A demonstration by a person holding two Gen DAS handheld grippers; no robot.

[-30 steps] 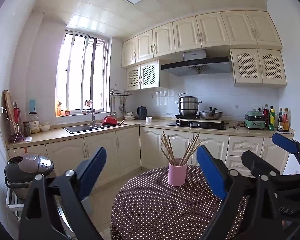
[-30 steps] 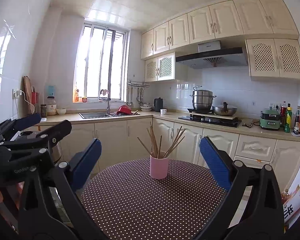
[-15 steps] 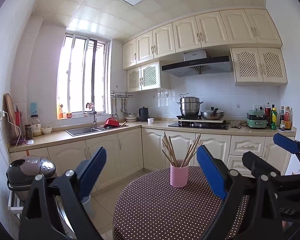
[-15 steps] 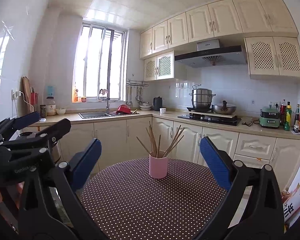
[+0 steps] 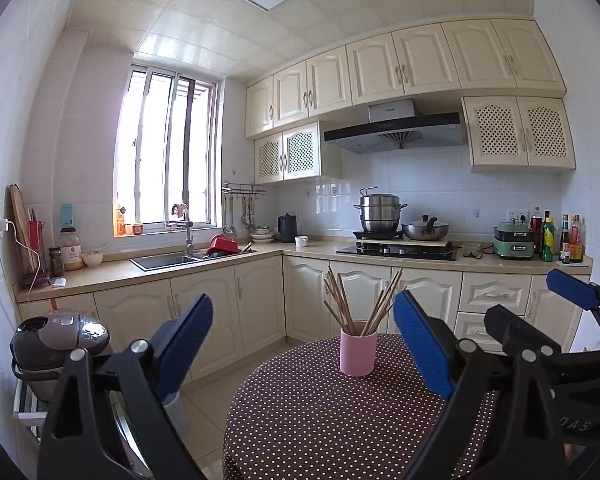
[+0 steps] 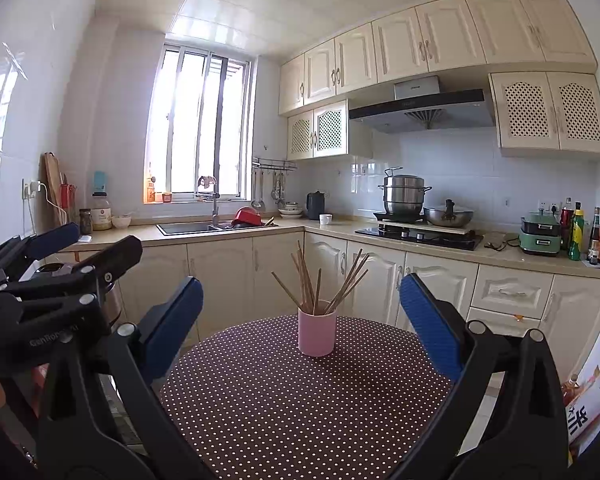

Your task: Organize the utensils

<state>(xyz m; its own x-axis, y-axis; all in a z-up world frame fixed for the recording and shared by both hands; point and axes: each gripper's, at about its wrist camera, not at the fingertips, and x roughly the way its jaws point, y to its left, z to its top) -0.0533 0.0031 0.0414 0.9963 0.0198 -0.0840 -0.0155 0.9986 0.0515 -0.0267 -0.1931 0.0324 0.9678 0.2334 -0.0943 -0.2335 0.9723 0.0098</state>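
A pink cup (image 5: 358, 353) holding several wooden chopsticks (image 5: 342, 302) stands upright on a round table with a brown polka-dot cloth (image 5: 320, 420). It also shows in the right wrist view (image 6: 317, 332), with the chopsticks (image 6: 320, 280) fanned out above the cloth (image 6: 300, 400). My left gripper (image 5: 302, 340) is open and empty, held above the table's near-left edge, short of the cup. My right gripper (image 6: 300, 320) is open and empty, facing the cup from the near side. Each gripper shows at the edge of the other's view.
Kitchen counters run along the far walls with a sink (image 5: 166, 260), a stove with a steel pot (image 5: 380, 214) and bottles (image 5: 556, 240). A rice cooker (image 5: 58, 340) stands on a rack left of the table.
Both views shifted slightly; the cup sits a little lower and more central in the left wrist view. Both grippers stay open and empty.
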